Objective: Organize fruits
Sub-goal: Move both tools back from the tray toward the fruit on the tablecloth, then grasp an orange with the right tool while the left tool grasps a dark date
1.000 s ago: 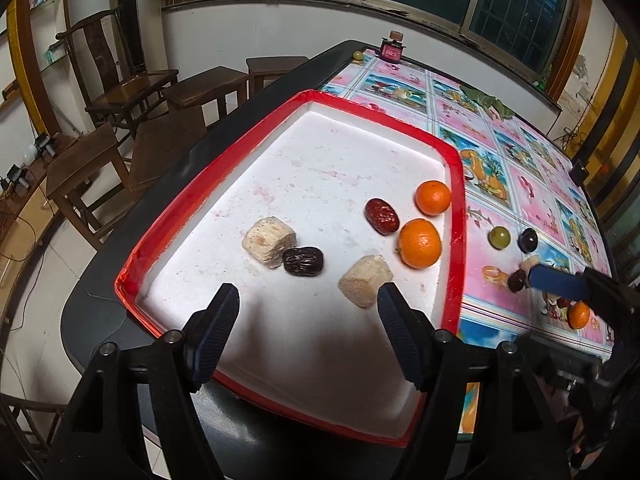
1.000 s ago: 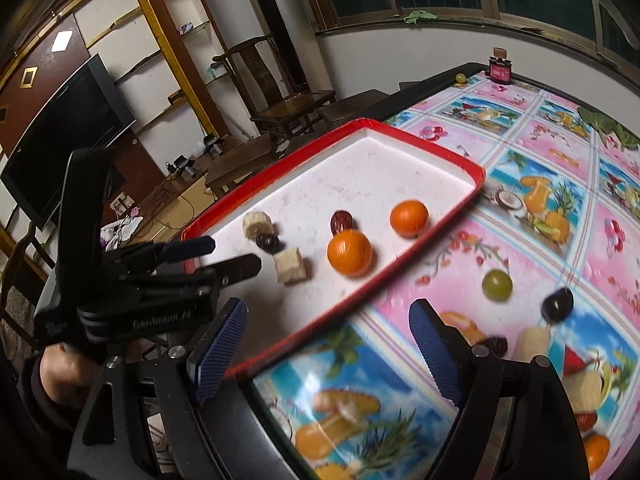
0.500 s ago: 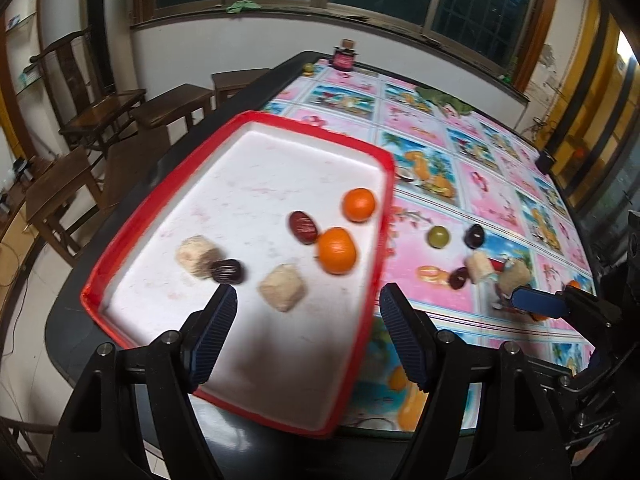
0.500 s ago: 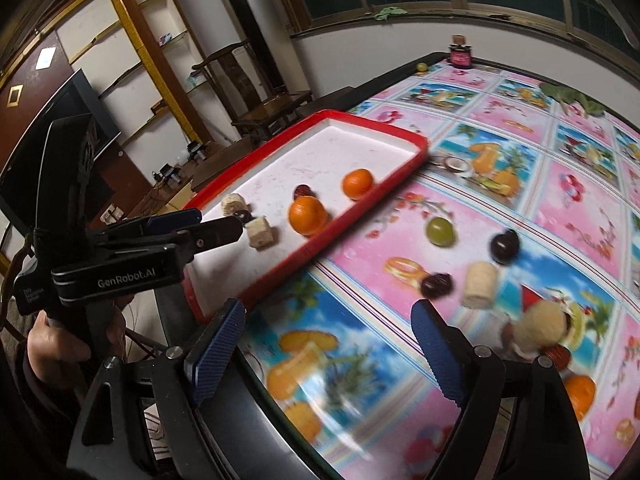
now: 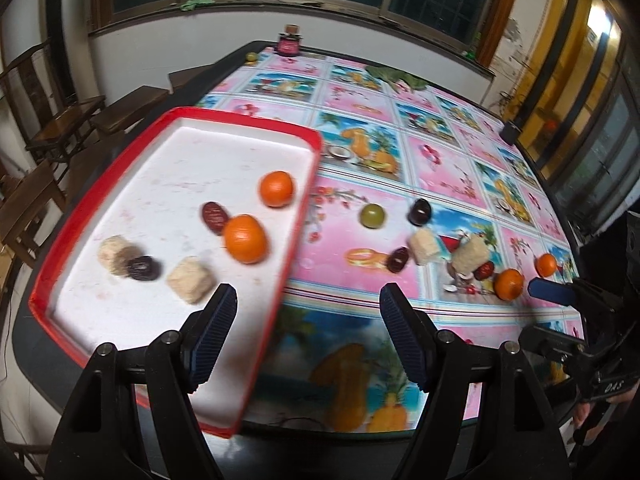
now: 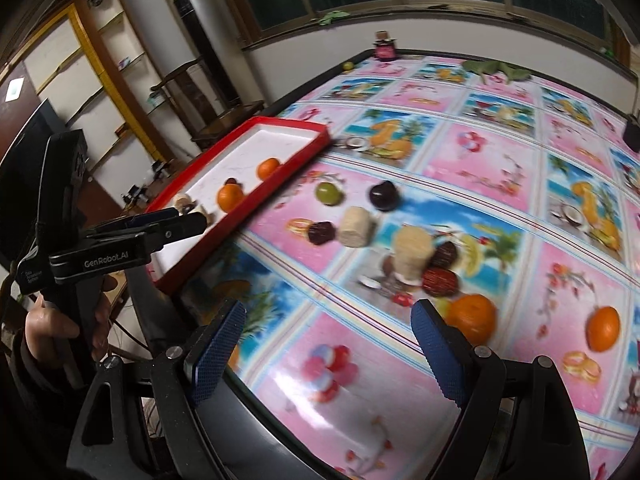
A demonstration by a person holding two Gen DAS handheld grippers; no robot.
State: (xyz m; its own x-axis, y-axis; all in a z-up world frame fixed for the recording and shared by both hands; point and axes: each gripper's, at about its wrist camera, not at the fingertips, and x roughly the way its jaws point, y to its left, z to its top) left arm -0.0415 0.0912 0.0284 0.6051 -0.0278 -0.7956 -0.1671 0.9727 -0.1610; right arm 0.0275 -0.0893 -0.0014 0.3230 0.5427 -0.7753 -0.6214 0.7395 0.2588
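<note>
The counter [image 5: 460, 168] wears a bright picture cloth, so look twice: some fruit on it is only printed.

The red tray [image 5: 308, 184] sits at the near left corner. It holds two oranges [image 5: 245, 239], two dark fruits and two pale chunks. Keep the new fruit next to its own kind there.

The loose fruit lies on the cloth to the right of the tray, well apart from it. One orange [image 6: 472, 317] sits just beside the right tool's [image 6: 326, 354] right finger, and another orange [image 6: 604, 328] is farther right. Two pale chunks [image 6: 356, 226], some dark fruits and one green fruit [image 6: 329, 193] lie beyond.

Both tools are apart and hold nothing. The left tool [image 5: 308, 336] hangs over the tray's right rim.

I think the next good pick is the near orange. Bring the right tool over it so it sits in the middle of the gap. Squeeze gently, because round fruit rolls away. Lift it clear over the red rim.
</note>
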